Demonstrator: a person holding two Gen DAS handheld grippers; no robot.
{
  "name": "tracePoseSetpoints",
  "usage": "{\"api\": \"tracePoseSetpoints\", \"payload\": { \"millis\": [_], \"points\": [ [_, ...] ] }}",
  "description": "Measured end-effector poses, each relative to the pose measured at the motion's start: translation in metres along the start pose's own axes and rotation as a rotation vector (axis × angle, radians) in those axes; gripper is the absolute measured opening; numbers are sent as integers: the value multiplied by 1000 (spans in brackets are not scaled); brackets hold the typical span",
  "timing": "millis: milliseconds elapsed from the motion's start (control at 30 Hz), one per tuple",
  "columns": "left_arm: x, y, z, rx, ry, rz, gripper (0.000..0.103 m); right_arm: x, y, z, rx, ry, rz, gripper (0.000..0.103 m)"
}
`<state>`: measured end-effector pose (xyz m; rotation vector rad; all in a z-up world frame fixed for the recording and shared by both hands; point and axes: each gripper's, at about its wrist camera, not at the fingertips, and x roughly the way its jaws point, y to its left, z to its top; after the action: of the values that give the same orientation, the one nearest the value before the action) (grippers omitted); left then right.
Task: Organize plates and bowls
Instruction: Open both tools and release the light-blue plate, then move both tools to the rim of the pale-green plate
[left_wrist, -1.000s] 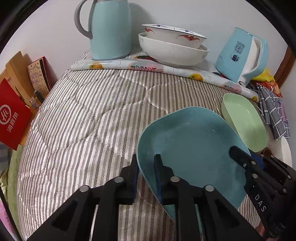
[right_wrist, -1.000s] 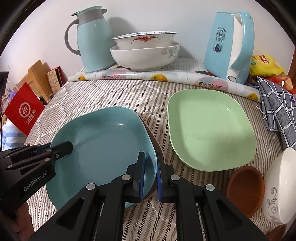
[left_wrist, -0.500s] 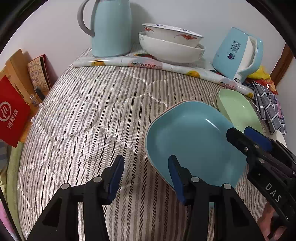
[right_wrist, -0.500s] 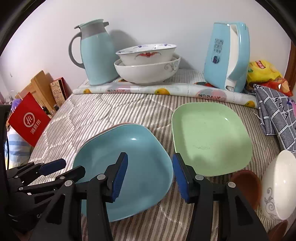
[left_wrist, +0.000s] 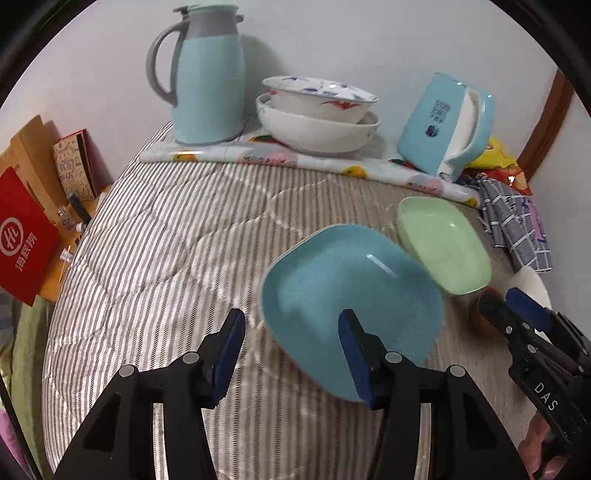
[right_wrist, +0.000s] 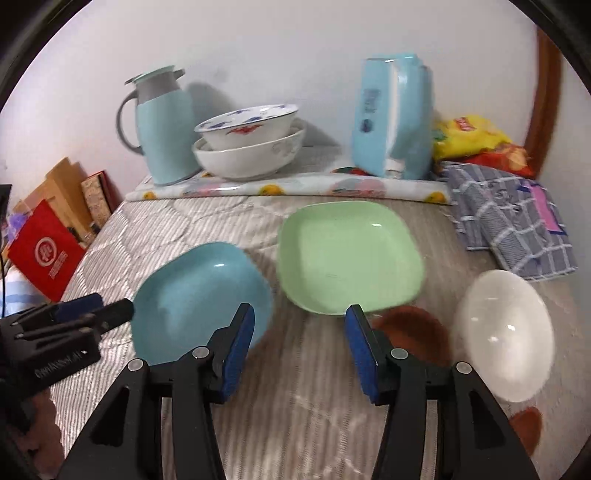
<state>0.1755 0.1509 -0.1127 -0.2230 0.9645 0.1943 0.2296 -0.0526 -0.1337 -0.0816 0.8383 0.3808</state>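
Standing apart with nothing pressed between their blue pads, the jaws of the left gripper (left_wrist: 291, 354) have just been opening; its right-hand finger overlaps the near edge of the square sky-blue plastic plate (left_wrist: 351, 291) in the left wrist view, but whether it touches I cannot tell. The right gripper (right_wrist: 299, 347) is likewise spread wide and empty after opening, framing bare bedding just in front of that blue plate (right_wrist: 201, 295) and the square pale-green plastic plate (right_wrist: 347, 254). Both plates lie flat on the grey-and-white striped quilt (left_wrist: 166, 240), side by side and close together. Near the right gripper's right finger sit a small brown bowl (right_wrist: 410, 332) and a white round bowl (right_wrist: 506, 332). Farther back, on a fruit-printed cloth (right_wrist: 295, 186), two white ceramic bowls (right_wrist: 251, 144) are nested, between a light-blue thermos jug (right_wrist: 162, 133) and a light-blue electric kettle (right_wrist: 391, 118). A blue checked cloth (right_wrist: 513, 229) lies at the right.
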Motion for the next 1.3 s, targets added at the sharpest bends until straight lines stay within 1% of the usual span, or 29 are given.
{"api": "tracePoseSetpoints", "payload": {
  "millis": [167,367,533,633,867,1100,1300],
  "points": [
    [-7,-16,9,17,-21,-29,50,-16,-26,2,40,-28,-48,52],
    [-9,-37,23,47,-41,-43,50,-30,-53,13,82,-59,-93,52],
    [-4,-54,36,73,-44,-71,50,-29,-66,20,99,-38,-97,54],
    [2,-63,41,86,-33,-75,50,-23,-71,26,88,-29,-111,54],
    [18,-76,54,104,-28,-69,50,-8,-75,39,88,-23,-112,54],
    [38,-83,69,118,-20,-53,50,18,-78,51,74,2,-114,54],
    [59,-88,80,123,-4,-54,50,42,-81,57,63,34,-121,54]
  ]
}}
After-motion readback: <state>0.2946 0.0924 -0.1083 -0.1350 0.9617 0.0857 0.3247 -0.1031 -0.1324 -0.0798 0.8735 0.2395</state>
